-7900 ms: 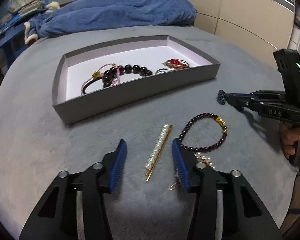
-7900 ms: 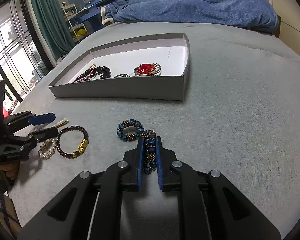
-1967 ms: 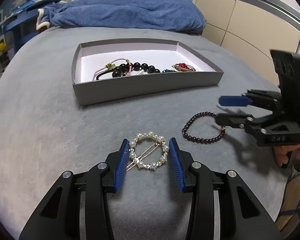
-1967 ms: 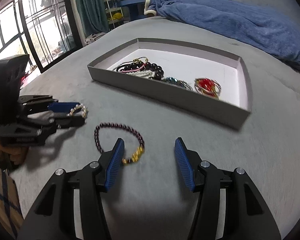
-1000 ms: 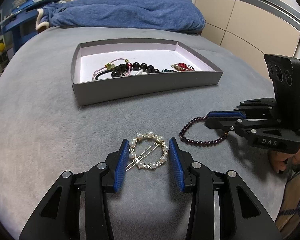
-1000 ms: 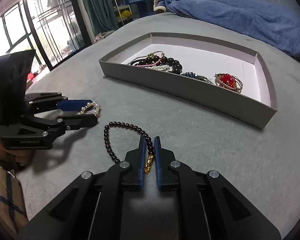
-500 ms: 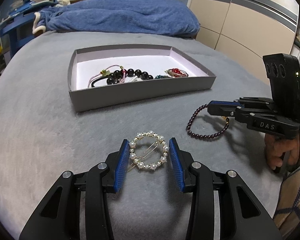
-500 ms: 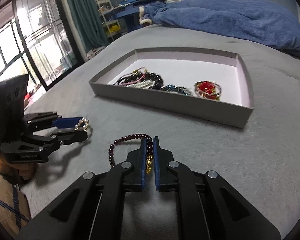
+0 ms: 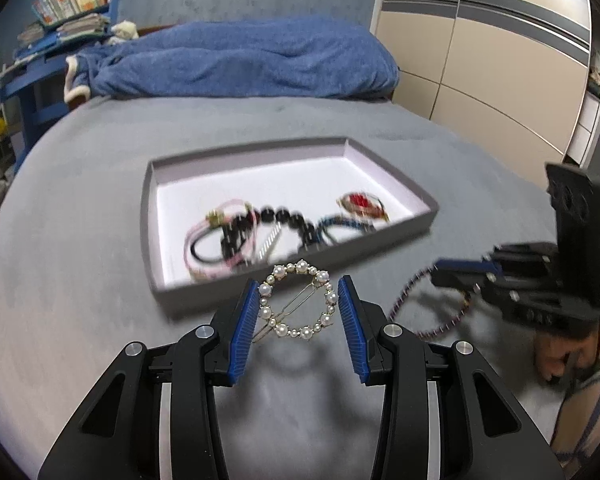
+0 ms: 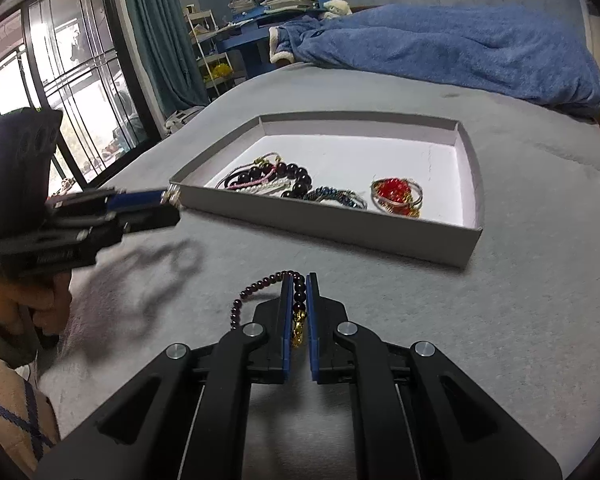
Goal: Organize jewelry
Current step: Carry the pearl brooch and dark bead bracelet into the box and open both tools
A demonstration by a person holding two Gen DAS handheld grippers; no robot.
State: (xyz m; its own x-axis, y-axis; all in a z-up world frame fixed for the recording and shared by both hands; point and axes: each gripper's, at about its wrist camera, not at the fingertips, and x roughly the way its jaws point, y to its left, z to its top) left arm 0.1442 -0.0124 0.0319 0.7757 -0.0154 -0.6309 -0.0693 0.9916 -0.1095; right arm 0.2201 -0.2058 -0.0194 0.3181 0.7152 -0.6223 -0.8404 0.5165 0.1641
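Both grippers hover level before the tray (image 9: 380, 236), left gripper (image 9: 299, 307) clamping pearl hairpin (image 9: 296, 304), right gripper (image 10: 299, 312) bead bracelet (image 10: 260, 284).

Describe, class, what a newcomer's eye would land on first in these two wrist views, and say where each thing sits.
First comes the pearl ring hair clip, held between the left gripper fingers, just short of the grey tray. Next, the dark purple bead bracelet with its gold charm, pinched in the right gripper above the grey bedspread. Beyond both, the tray holds a red beaded piece at its right end and black beads with pink cords at its left.
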